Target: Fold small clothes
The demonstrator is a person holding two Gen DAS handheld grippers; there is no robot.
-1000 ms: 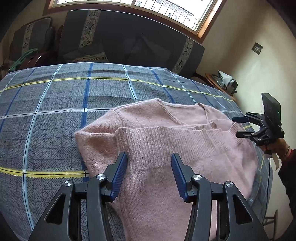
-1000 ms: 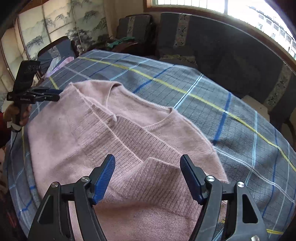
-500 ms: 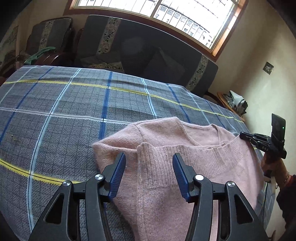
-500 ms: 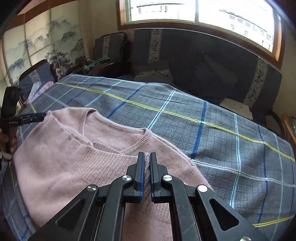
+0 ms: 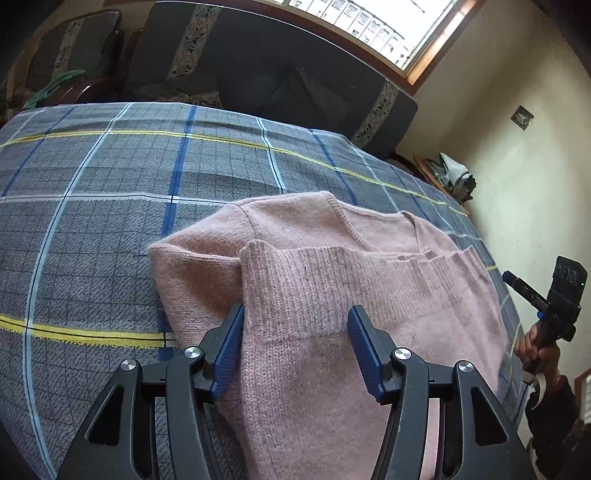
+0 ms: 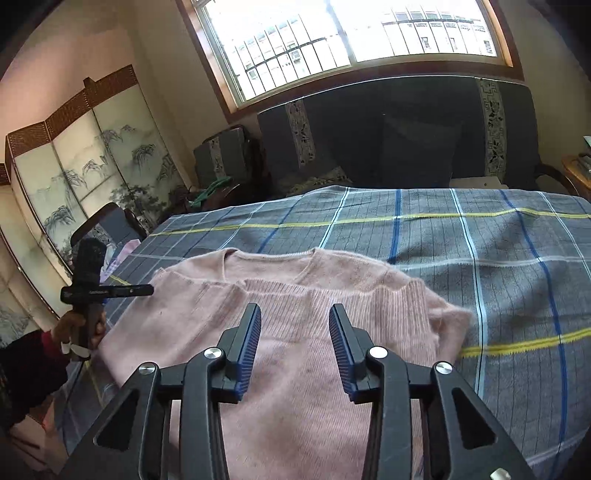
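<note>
Plaid cloth [image 5: 92, 229] in grey, crossed by blue, pale blue and yellow lines, covers the whole work surface and drops away at its far edge toward a dark sofa [image 6: 406, 147] with patterned trim, which stands under a wide barred window [image 6: 351, 33]. A folding screen [image 6: 85, 162] painted with trees and hills lines the wall at the left of the right wrist view, and a small side table [image 5: 447, 173] with a crumpled grey bundle stands by the cream wall in the left wrist view. No writing is legible; a dark wall plate [image 5: 522, 117] is too small to read. The pink sweater [image 5: 332, 295] lies at the near side of the cloth, its ribbed hem folded up to just below the neckline, with broad bare cloth beyond it and to either side. The left gripper [image 5: 295, 347] hangs above the folded layer near its left corner, jaws about halfway apart and opening, nothing pinched between the blue pads [image 5: 364, 350]. The right gripper [image 6: 294, 345] is over the ribbed band, jaws opening with a moderate gap; the fabric appears to lie beneath them rather than in their grip, though the angle leaves some doubt. A hand [image 6: 75, 326] with a dark red sleeve holds the left tool's handle at the cloth's near edge.
</note>
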